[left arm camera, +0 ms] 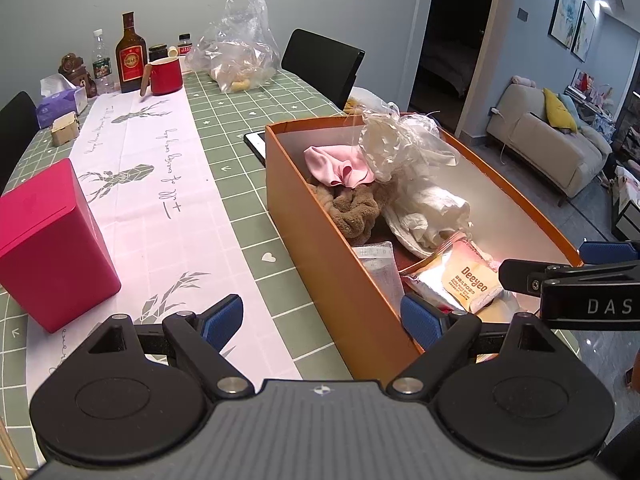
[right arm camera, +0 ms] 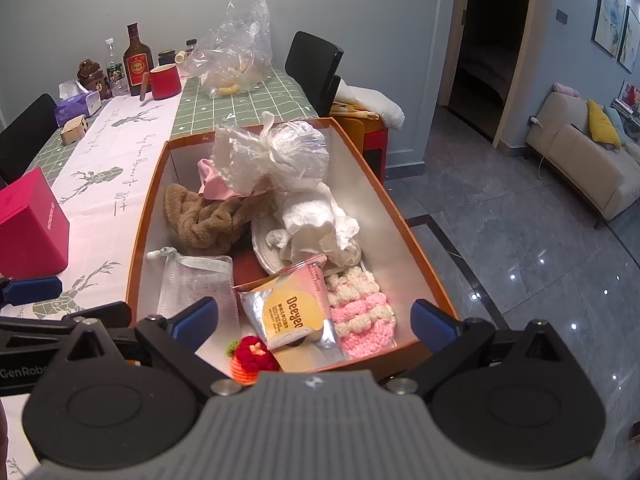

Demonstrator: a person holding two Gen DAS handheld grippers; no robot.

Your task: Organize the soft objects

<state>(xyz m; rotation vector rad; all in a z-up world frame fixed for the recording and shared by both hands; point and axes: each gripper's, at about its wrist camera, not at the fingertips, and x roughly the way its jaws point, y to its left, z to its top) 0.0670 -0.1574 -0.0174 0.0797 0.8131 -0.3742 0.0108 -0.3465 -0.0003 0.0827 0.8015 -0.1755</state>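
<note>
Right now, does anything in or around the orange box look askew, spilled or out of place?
Mostly heaped but contained. The orange box overhangs the table edge above the floor. A foil Deeyeo snack packet sits among the soft things.

Box [right arm camera: 149, 208] on the surface [left arm camera: 240, 184] at its right edge; inside, far end: crumpled bag [right arm camera: 272, 152] over a cloth [right arm camera: 210, 184]; towel [right arm camera: 204, 220] left-middle; tissue wad [right arm camera: 316, 224] right of it; near end: wipes packet [right arm camera: 292, 312], knit piece [right arm camera: 360, 308] on its right; tin [left arm camera: 48, 248] left of box; mug [left arm camera: 166, 76] and bottle [left arm camera: 130, 56] far behind.
</note>
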